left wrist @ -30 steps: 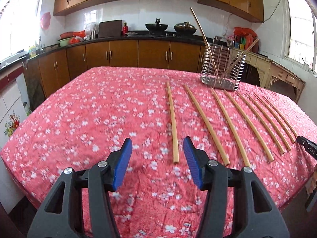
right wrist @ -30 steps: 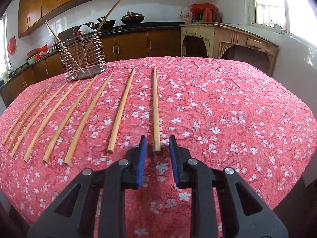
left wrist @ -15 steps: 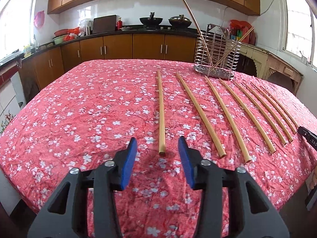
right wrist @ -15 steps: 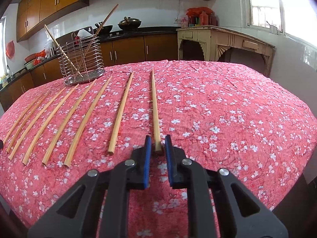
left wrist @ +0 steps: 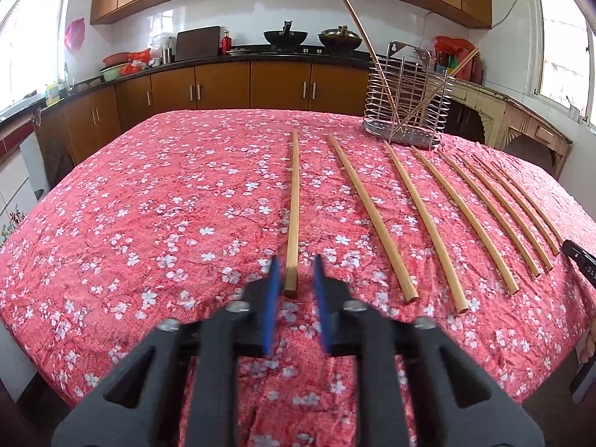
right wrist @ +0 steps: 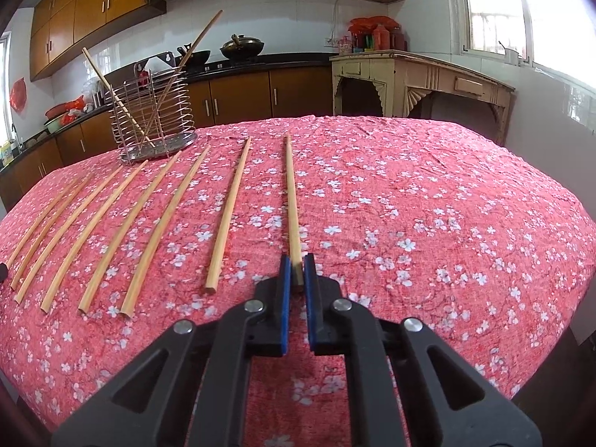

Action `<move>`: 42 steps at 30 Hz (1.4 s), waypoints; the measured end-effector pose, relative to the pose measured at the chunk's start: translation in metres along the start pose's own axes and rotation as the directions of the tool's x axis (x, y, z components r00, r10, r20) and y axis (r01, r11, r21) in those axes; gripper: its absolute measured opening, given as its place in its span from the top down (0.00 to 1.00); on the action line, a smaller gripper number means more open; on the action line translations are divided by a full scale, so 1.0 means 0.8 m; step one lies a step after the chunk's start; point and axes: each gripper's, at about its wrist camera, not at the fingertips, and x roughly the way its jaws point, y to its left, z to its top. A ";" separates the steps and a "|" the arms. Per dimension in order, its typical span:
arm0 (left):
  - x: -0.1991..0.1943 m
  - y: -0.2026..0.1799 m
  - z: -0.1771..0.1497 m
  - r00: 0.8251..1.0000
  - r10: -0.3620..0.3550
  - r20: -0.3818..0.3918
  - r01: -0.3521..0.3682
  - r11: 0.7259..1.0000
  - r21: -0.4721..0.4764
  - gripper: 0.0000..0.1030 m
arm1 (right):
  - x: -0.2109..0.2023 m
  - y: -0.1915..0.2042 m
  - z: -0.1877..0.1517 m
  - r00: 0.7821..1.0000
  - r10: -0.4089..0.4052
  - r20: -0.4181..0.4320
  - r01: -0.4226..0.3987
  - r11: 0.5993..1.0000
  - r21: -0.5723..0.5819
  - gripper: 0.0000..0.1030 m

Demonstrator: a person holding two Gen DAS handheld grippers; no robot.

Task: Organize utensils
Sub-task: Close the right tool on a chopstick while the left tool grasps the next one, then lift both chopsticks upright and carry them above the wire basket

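The right hand-held gripper (right wrist: 295, 273) is clamped on the near end of the rightmost chopstick (right wrist: 291, 201); held that far back, the long stick may pivot and swing when lifted. The left hand-held gripper (left wrist: 294, 275) stands open astride the leftmost chopstick's (left wrist: 294, 208) end without touching it, and closing off-centre could roll it across the desk (left wrist: 149, 205). At 1 o'clock from the left gripper the wire holder (left wrist: 404, 106) already carries two leaning sticks that may block entry
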 end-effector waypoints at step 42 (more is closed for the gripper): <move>-0.094 0.058 0.213 0.949 -0.012 0.316 0.022 0.999 -0.027 0.94 | -0.088 -0.027 0.244 0.951 0.048 0.305 -0.067 0.997 0.049 0.93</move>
